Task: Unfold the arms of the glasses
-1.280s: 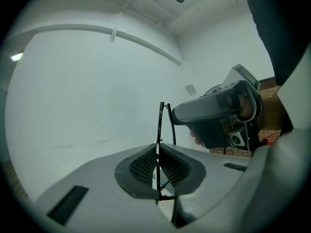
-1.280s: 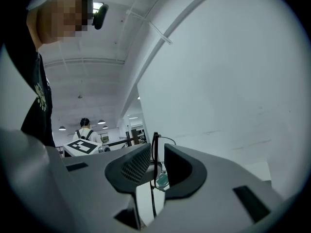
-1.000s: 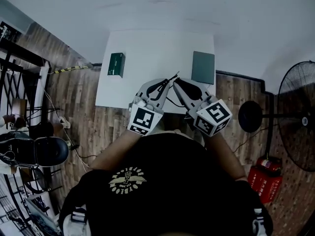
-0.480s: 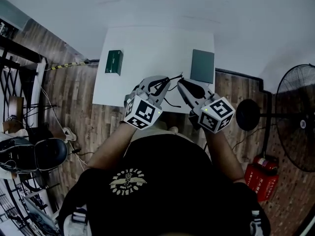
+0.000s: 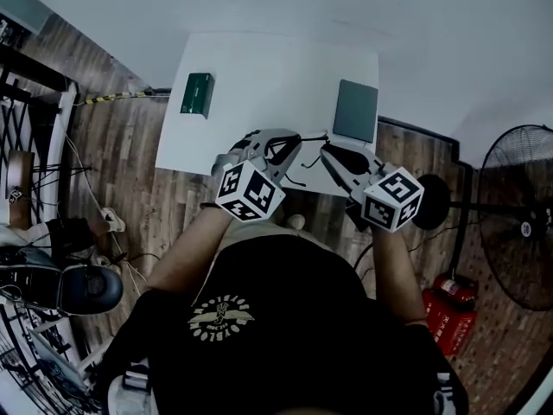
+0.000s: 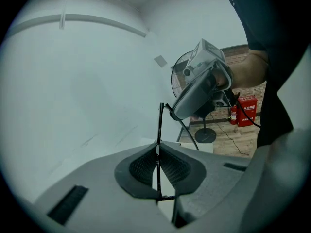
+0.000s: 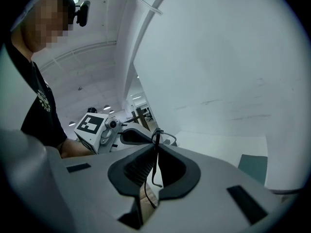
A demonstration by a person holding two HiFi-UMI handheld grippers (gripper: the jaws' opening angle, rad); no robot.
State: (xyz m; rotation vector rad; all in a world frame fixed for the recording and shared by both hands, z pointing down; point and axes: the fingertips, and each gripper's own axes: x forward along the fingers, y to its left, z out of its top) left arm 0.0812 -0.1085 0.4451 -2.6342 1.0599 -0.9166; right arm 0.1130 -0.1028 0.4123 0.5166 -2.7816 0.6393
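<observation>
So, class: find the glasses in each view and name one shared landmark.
Head view: glasses just above centre, over the white table.
Left gripper view: centre, thin arm upright between jaws.
Right gripper view: centre, pinched between jaws.
Landmark: grey pad, lower right in right gripper view.

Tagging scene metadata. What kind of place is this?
Probably an indoor lab or workshop room rather than a home: a small white rectangular table stands on a brown wood-plank floor, with a black pedestal fan and a red fire-extinguisher box nearby.
</observation>
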